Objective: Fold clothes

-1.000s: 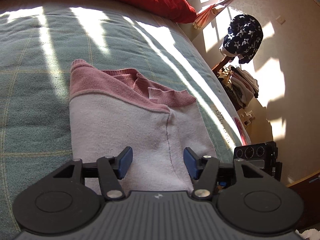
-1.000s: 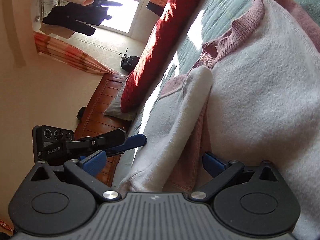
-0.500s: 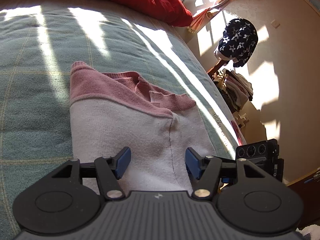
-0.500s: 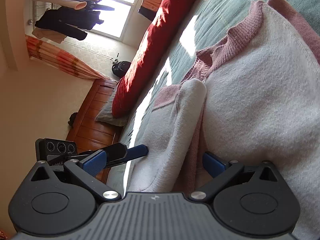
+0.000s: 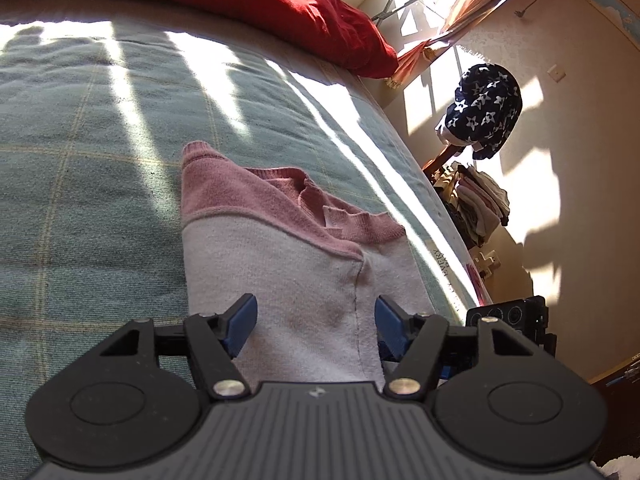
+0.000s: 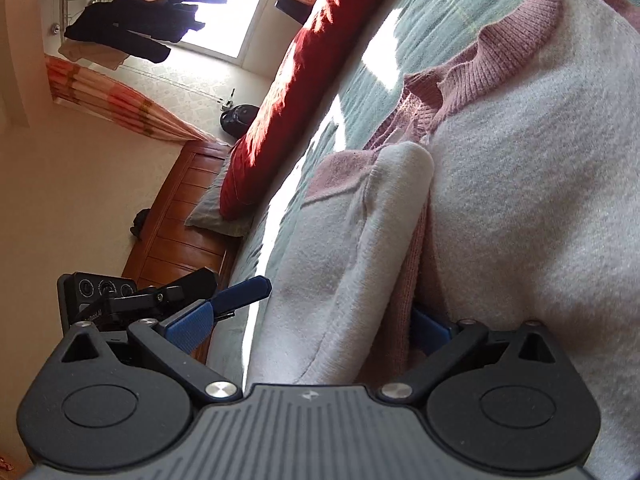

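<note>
Both grippers: black ribbed body w/ round discs, silver screws, blue-padded fingers (image 5: 244,322).

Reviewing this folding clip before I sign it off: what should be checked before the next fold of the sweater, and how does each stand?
1. Left tongs free of cloth: ok, jaws have just been opening, sweater lies between, unpinched.
2. Right tongs open: ok.
3. Folded sleeve between the right tongs: ok.
4. Sweater lying flat on bedspread: ok.
5. Red pillow apart from sweater: ok.
6. Hem edge aligned: cannot tell.
</note>
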{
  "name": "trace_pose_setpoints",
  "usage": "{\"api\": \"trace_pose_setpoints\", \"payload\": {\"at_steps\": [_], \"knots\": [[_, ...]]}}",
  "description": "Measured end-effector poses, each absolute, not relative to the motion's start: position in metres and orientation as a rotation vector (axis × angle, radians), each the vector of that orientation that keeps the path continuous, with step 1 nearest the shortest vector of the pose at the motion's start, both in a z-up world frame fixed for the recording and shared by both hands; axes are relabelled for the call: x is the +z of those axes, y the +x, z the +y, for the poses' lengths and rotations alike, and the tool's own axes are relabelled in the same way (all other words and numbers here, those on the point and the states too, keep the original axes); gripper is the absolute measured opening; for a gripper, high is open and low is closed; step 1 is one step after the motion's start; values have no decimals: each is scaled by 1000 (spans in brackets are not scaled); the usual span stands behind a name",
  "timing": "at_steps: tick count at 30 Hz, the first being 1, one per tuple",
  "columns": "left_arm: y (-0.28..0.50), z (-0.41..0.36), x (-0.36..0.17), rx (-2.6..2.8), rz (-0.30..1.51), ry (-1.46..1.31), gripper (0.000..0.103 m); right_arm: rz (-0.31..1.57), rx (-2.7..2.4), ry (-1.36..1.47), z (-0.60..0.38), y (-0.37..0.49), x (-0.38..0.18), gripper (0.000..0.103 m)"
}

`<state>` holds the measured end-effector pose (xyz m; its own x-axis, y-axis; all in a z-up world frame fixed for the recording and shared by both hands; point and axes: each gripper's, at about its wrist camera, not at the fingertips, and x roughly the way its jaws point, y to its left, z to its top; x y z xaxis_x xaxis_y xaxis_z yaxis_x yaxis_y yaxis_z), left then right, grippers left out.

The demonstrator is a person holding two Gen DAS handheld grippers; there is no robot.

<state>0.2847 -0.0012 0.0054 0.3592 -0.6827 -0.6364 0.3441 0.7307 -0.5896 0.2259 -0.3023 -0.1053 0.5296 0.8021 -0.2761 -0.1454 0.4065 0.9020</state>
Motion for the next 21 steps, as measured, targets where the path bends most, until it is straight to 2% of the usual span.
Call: {"api": "trace_pose_setpoints", "payload": {"at_steps": [6,7,8,9,11,13,21], "knots": [[284,10,0,-680,998,-419,66,780,685,904,-293,225,-106,102],[283,12,0,-683,996,-421,66,778,685,884,-293,225,-104,97],[282,14,0,-686,994,-422,67,780,675,850,-292,224,-102,83],[280,16,0,-686,993,-423,67,788,657,814,-292,225,-100,74],[278,21,-1,-681,991,-428,68,803,628,781,-295,224,-100,41],[275,26,-2,-676,990,-434,68,807,611,766,-300,223,-98,29],[267,36,0,-668,976,-458,69,729,650,629,-301,228,-33,24]]}}
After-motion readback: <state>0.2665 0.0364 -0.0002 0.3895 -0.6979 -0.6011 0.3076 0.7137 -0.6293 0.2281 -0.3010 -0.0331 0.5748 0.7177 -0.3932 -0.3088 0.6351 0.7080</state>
